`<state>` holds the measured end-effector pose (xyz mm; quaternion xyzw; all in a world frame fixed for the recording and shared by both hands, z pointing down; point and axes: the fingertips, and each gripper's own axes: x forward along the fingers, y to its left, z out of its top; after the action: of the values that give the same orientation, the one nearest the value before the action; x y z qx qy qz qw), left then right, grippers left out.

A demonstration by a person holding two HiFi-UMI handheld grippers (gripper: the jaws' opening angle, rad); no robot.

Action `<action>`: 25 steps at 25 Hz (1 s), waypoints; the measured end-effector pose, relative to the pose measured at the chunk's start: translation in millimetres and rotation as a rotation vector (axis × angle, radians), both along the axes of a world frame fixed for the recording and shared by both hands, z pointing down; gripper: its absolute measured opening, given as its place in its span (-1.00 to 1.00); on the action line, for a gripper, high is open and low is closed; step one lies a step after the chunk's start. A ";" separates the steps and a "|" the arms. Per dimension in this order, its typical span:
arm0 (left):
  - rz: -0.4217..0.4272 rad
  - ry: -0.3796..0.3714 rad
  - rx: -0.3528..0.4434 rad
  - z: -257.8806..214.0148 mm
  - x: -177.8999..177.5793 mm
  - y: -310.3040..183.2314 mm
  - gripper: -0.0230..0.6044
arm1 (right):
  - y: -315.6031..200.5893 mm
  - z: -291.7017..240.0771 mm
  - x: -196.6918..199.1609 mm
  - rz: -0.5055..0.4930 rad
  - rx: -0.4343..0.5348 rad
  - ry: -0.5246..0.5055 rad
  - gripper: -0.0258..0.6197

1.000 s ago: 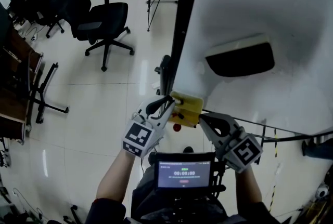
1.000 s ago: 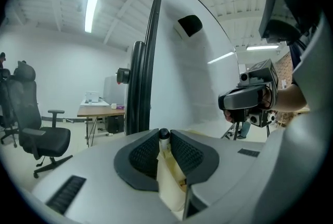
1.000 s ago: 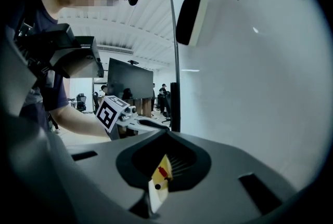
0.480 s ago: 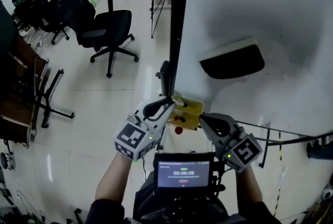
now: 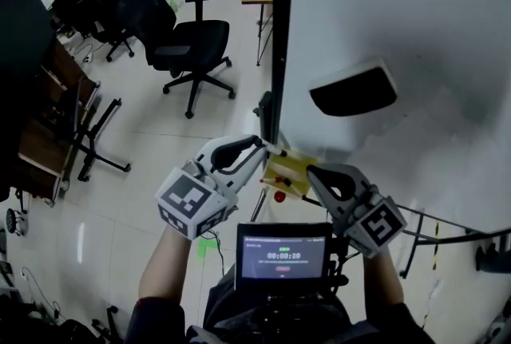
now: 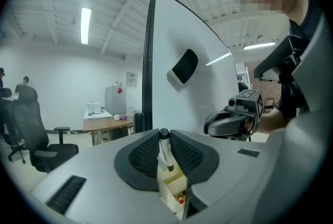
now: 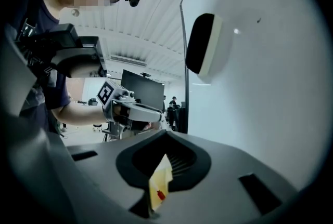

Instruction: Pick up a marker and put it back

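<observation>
One marker (image 6: 165,150) stands upright, pinched in my left hand-held gripper (image 6: 162,138) at the mouth of the yellow box (image 5: 289,173), whose wall my right hand-held gripper (image 7: 162,163) clamps. If the pinch slips, I expect the marker to tilt, miss its compartment and drop to the floor (image 5: 160,143).

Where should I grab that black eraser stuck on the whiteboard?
Take the eraser across its short width, jaws on its two long edges, coming straight at the face of the whiteboard. It sits tilted and stands proud of the board, so roll the jaws to match that tilt. That is probably the firmest hold.
</observation>
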<state>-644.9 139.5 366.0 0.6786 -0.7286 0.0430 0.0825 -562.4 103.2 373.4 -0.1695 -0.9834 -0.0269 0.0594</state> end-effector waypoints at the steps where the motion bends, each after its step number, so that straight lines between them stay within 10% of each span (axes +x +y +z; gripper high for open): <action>1: -0.019 -0.012 -0.005 -3.4 -0.4 0.8 -0.70 | 0.1 -3.4 -0.2 -0.024 0.005 -0.011 -0.89; 13: -0.236 -0.134 0.020 -57.2 26.8 -5.3 -0.70 | -14.4 -29.2 12.5 -0.284 0.007 -0.083 -0.89; 25: -0.304 -0.141 0.061 -69.3 44.6 58.4 -0.70 | 30.6 -20.6 25.3 -0.324 0.019 -0.054 -0.89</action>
<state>-600.3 197.9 296.8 0.5582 -0.8277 0.0556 0.0159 -537.1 133.8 352.9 -0.3243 -0.9441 -0.0501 0.0297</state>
